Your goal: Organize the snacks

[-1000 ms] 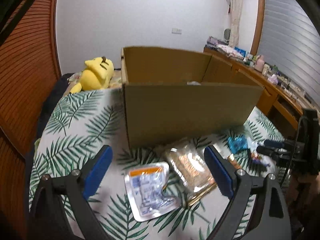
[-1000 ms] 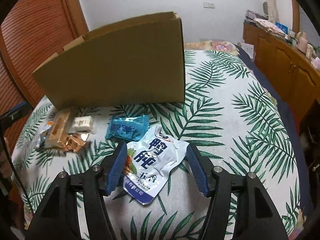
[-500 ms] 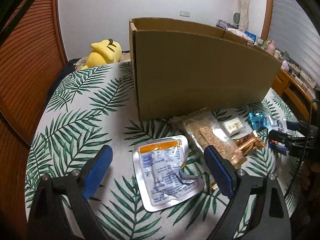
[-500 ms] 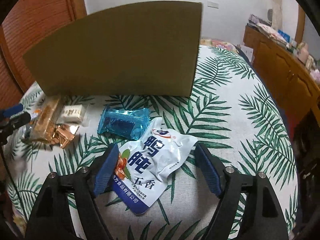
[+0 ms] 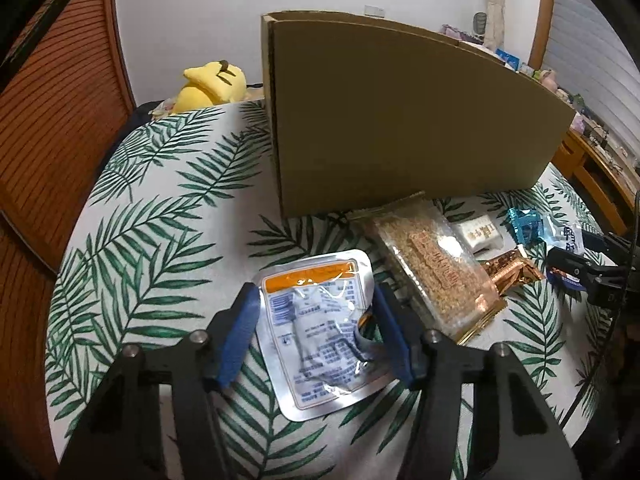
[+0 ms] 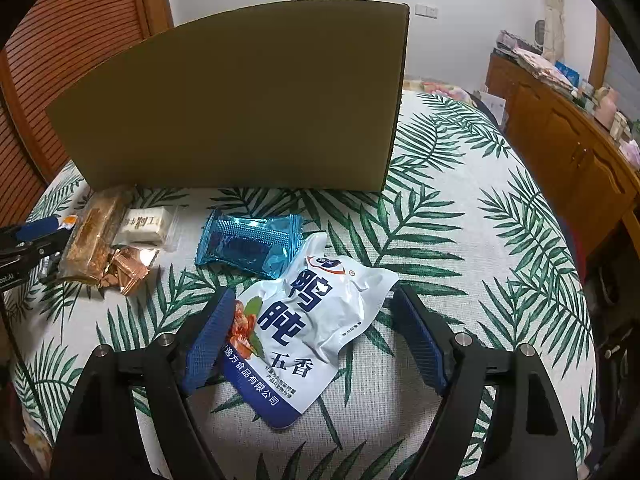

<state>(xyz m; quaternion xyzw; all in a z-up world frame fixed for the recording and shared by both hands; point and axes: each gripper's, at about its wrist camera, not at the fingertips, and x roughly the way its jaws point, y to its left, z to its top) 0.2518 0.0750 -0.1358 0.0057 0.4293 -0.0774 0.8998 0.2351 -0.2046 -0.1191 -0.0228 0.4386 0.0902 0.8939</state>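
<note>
A large cardboard box (image 5: pixel 400 120) stands on the leaf-print table; it also shows in the right wrist view (image 6: pixel 240 108). My left gripper (image 5: pixel 316 300) has closed in around a silver pouch with an orange stripe (image 5: pixel 320 328), its blue fingers at both edges. My right gripper (image 6: pixel 312 300) is open and straddles a white pouch with blue characters (image 6: pixel 308 336). A clear bag of brown bars (image 5: pixel 432 264), a small white packet (image 5: pixel 480 232), a copper wrapper (image 5: pixel 512 272) and a blue wrapper (image 6: pixel 250 244) lie between them.
A yellow plush toy (image 5: pixel 212 84) lies behind the box at the left. A wooden slatted wall (image 5: pixel 48 120) runs along the left. A wooden cabinet (image 6: pixel 568 148) with clutter on top stands at the right. The right gripper shows at the left view's right edge (image 5: pixel 588 268).
Both grippers have come down and forward over their pouches. The left gripper's fingers have narrowed from wide open to the silver pouch's edges. The right gripper stays open.
</note>
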